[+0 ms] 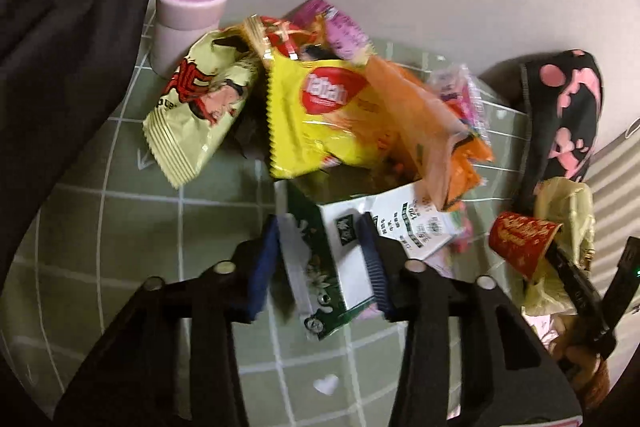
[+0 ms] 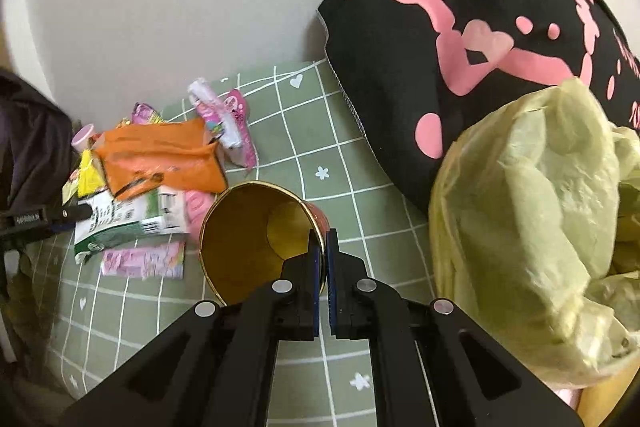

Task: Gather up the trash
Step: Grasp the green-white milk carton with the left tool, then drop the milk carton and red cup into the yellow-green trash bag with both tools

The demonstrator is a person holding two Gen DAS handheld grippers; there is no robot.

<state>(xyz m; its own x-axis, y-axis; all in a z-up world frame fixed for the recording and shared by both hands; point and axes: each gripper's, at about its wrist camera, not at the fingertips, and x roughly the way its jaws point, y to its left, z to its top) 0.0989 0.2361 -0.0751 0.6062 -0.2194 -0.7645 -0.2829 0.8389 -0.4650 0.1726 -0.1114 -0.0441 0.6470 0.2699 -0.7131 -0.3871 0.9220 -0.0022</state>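
The right gripper point(image 2: 323, 255) pinches the paper cup's point(image 2: 256, 235) rim, beside the yellow bag point(image 2: 532, 211) on its right. The left gripper point(image 1: 320, 259) clamps a green-white carton point(image 1: 340, 251). Both should probably lift clear before tipping into the bag.

Soft, even indoor light; faint shadows under the wrapper pile point(image 1: 320, 95). Motion blur smears the wrappers. Fisheye bends the grid cloth point(image 2: 332, 171); black vignette rings corners.

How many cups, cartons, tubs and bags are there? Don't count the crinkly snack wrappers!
Cups: 1, the red and gold cup
Cartons: 1, the green and white carton
Tubs: 1, the pink tub
Bags: 2, the yellow-green plastic bag and the black and pink bag
Total: 5
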